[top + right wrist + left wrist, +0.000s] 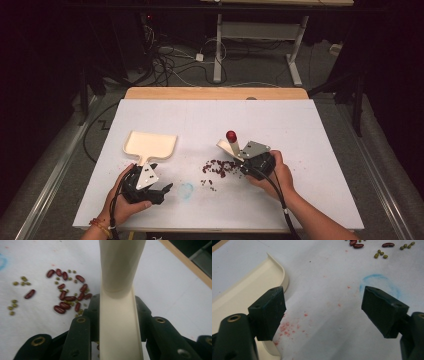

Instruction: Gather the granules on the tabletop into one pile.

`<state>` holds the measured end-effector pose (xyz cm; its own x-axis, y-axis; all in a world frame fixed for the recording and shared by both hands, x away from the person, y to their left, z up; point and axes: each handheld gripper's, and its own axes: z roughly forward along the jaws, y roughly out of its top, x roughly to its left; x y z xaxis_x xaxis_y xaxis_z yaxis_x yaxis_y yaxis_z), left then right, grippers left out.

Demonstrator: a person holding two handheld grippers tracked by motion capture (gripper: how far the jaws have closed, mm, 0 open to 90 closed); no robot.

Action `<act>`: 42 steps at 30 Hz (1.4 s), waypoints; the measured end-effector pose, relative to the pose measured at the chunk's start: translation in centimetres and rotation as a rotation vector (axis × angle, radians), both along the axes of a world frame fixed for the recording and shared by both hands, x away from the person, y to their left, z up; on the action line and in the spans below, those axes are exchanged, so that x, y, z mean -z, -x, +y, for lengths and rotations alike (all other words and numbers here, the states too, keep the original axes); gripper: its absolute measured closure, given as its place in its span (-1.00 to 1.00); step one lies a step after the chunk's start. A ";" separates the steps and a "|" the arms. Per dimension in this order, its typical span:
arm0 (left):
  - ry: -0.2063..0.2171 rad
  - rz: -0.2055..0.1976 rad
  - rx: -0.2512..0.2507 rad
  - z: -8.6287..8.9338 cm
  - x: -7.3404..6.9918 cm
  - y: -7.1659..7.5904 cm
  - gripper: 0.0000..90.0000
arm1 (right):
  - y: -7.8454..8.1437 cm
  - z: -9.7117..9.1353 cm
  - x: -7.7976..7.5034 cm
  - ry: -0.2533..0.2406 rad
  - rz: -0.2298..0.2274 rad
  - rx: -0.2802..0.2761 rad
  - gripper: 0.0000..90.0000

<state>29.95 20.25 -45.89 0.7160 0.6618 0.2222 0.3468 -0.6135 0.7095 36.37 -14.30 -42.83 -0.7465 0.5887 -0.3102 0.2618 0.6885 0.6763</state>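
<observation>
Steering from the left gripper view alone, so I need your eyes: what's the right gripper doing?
Observer: The right gripper is shut on a cream plastic tool with a red knob.
Operator: Where's the main bean pile?
Observer: The red and green beans lie on the white table, just left of that gripper in the high view.
Operator: And the dustpan's handle?
Observer: The cream plastic dustpan has its handle pointing toward the person, right by the left gripper.

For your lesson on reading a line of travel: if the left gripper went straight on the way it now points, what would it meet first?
Probably the bare table. The left gripper stands open and tilts down at the white surface between its jaws. The dustpan lies just left of that line, and the blue mark to the right; the beans lie farther on.
</observation>
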 end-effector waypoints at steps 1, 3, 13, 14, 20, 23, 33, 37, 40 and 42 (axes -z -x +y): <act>0.000 0.000 0.000 0.0 0.0 0.0 -0.58 | 0.1 0.2 -0.1 -0.001 0.001 -0.001 0.49; -0.001 0.000 0.001 0.0 0.0 0.0 -0.58 | 0.2 0.5 -0.1 -0.002 -0.006 -0.005 0.49; 0.004 0.001 -0.010 0.2 -0.1 0.1 -0.58 | 0.3 0.5 -1.4 -0.047 -0.042 -0.003 0.49; 0.003 -0.002 -0.015 0.4 -0.2 0.1 -0.58 | 0.4 0.4 -1.7 -0.061 -0.043 0.002 0.49; 0.044 -0.036 -0.047 1.3 -0.7 0.2 -0.58 | 1.7 0.8 -3.1 -0.206 0.014 -0.062 0.50; 0.052 -0.064 -0.059 1.7 -1.0 0.2 -0.58 | 2.7 2.0 -3.1 -0.262 0.051 -0.102 0.50; 0.116 -0.090 -0.080 2.6 -1.4 0.3 -0.58 | 4.7 6.3 -0.5 -0.327 0.215 -0.189 0.50; 0.118 -0.070 -0.093 2.6 -1.3 0.2 -0.57 | 4.1 7.2 0.6 -0.345 0.230 -0.140 0.50; 0.110 -0.065 -0.086 2.4 -1.2 0.2 -0.57 | 3.5 7.4 0.9 -0.340 0.204 -0.088 0.50; 0.104 -0.062 -0.081 2.3 -1.1 0.2 -0.57 | 2.8 7.1 1.1 -0.347 0.193 -0.047 0.50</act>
<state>29.75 22.53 -44.84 0.6460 0.7389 0.1918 0.3458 -0.5072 0.7894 33.54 -7.19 -43.92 -0.8002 0.5977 0.0495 0.3803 0.4418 0.8125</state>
